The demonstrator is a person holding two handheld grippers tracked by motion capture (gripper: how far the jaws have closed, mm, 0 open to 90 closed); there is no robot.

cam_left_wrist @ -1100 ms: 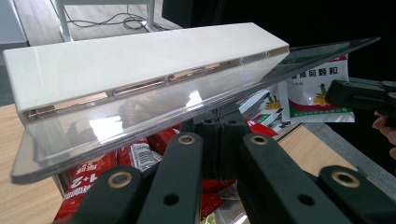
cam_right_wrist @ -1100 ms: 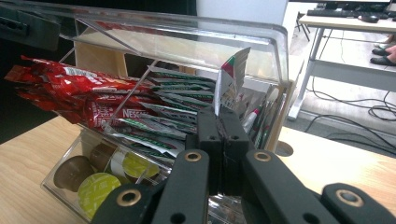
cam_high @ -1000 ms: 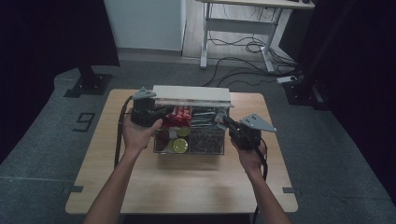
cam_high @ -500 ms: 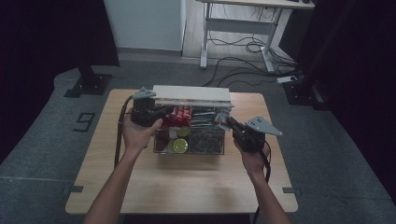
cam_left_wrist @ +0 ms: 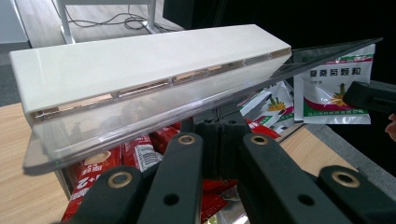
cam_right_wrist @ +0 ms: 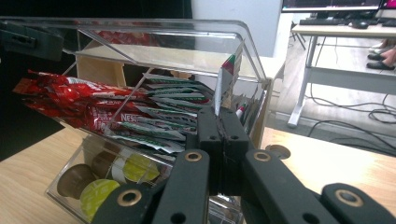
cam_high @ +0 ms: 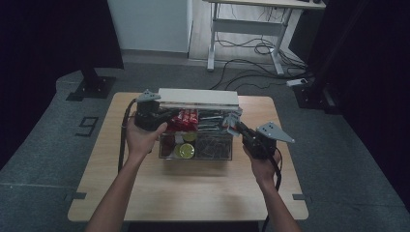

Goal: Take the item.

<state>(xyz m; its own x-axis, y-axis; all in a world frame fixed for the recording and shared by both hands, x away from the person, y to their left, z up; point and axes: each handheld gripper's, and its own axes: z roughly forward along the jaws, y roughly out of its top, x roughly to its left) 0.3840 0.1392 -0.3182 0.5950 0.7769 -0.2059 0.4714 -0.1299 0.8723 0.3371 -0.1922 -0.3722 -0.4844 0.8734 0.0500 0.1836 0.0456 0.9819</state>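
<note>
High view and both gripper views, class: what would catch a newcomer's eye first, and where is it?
Mid-table stands a clear plastic organiser box with its white-edged lid raised, the left gripper at its left end. Inside, red stick sachets fill the upper tray, with green-and-white sachets beside them. The right gripper, at the box's right end, pinches a green-and-white packet upright in its jaws.

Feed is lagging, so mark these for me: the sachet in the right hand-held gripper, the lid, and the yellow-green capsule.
sachet (cam_right_wrist: 227,77), right gripper view, upper edge above the jaws.
lid (cam_left_wrist: 140,65), left gripper view, white top face.
yellow-green capsule (cam_high: 185,151), high view, round top.
</note>
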